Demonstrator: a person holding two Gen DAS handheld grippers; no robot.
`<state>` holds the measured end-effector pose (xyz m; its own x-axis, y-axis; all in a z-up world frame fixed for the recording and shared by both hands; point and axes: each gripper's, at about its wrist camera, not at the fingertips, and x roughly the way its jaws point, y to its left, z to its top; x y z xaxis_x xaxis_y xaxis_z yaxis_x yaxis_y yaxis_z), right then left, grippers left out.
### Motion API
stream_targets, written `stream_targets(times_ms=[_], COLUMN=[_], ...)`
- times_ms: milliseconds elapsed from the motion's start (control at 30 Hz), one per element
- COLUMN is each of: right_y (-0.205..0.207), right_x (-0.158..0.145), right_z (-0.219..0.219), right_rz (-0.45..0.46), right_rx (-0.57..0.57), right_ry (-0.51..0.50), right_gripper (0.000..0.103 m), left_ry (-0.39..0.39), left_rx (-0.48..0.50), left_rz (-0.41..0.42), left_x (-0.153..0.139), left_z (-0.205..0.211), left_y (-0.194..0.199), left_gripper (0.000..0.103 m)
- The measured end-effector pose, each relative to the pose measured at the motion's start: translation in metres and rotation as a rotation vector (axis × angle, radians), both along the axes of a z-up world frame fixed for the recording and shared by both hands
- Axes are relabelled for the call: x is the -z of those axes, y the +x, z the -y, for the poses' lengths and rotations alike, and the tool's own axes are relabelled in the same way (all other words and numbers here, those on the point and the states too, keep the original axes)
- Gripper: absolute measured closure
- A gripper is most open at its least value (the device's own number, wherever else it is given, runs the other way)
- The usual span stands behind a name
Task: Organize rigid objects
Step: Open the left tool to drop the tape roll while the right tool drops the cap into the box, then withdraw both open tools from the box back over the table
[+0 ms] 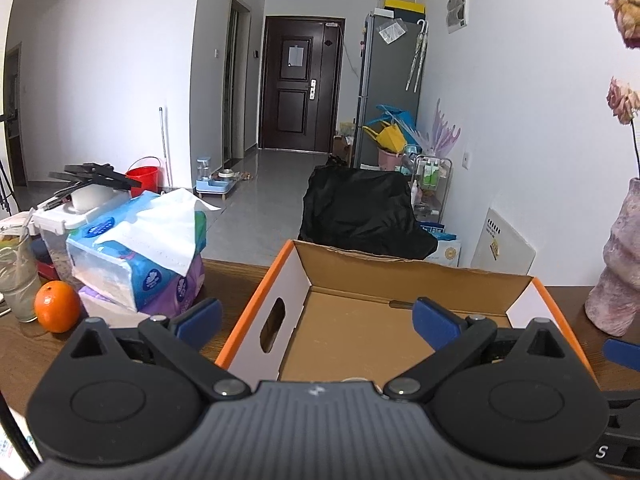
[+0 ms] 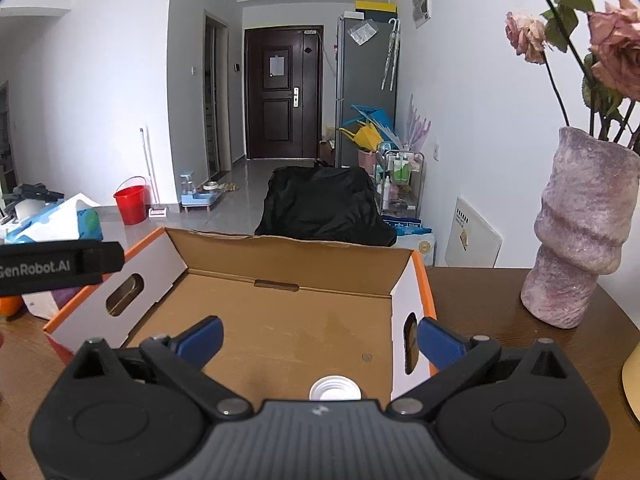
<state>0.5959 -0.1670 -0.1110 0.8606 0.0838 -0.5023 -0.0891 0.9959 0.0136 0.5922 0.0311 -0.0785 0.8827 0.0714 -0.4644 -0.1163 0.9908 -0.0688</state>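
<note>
the left gripper hovers over the near left edge of the open cardboard box, blue fingers spread wide with nothing between them. the right gripper is likewise wide and empty above the box's right side, where a white screw cap lies on the box floor by the near wall. an orange sits on the wooden table beside tissue packs; a mottled pink vase stands to the right of the box.

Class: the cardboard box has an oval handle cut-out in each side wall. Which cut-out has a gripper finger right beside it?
The cut-out in the right wall of the orange-edged cardboard box: the right gripper's blue fingertip sits just outside it. The left wall's cut-out has none near.
</note>
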Motion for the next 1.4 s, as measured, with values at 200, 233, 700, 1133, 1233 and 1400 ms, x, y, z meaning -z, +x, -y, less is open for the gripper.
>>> stream_targets(times_ms=[200, 233, 700, 1133, 1233, 1400], right_y=[-0.019, -0.023, -0.087, -0.146, -0.160, -0.185], right_x=[-0.008, -0.009, -0.020, -0.023, -0.023, -0.018], right_z=[0.004, 0.004, 0.006, 0.014, 0.018, 0.021], right_rz=[0.020, 0.025, 0.052, 0.048, 0.041, 0.027], right_rx=[0.000, 0.000, 0.010, 0.028, 0.036, 0.044], right_ry=[0.003, 0.002, 0.001, 0.015, 0.020, 0.021], right_gripper=[0.000, 0.000, 0.000, 0.000, 0.000, 0.000], left_ry=[-0.007, -0.004, 0.027, 0.031, 0.030, 0.022], left_rx=[0.006, 0.006, 0.007, -0.004, -0.007, -0.008], left_rz=[0.025, 0.027, 0.026, 0.010, 0.010, 0.002], left_x=[-0.010, -0.011, -0.017, -0.018, -0.019, -0.019], left_z=[-0.001, 0.000, 0.004, -0.001, -0.001, -0.003], left_y=[-0.026, -0.030, -0.094, -0.151, -0.166, -0.192], left_gripper=[0.000, 0.000, 0.000, 0.000, 0.000, 0.000])
